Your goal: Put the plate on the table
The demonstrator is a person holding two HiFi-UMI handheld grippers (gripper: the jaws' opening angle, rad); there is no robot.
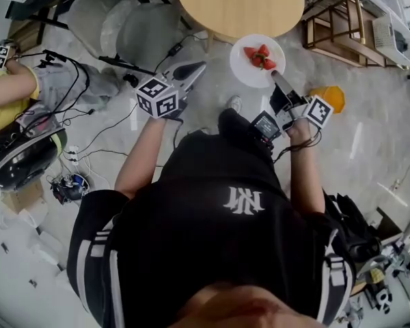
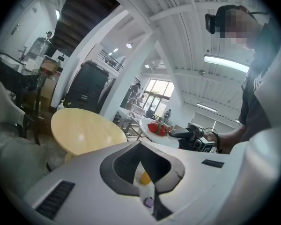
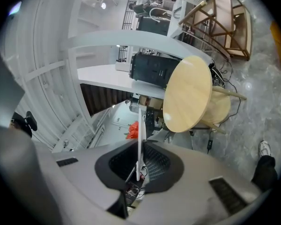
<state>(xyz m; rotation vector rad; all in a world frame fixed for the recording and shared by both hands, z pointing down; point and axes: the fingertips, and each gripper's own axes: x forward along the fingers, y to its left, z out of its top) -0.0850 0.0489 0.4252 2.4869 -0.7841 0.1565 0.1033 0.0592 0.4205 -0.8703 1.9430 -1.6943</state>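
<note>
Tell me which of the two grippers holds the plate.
The right gripper, shut on the white plate at its rim; the left gripper beside it holds nothing.

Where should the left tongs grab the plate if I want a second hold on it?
Take the plate by its bare left rim, coming in level from the left. It's flat and thin, so one jaw goes over and one under. The strawberries fill the middle, and the right tongs already clamp the near-right rim.
</note>
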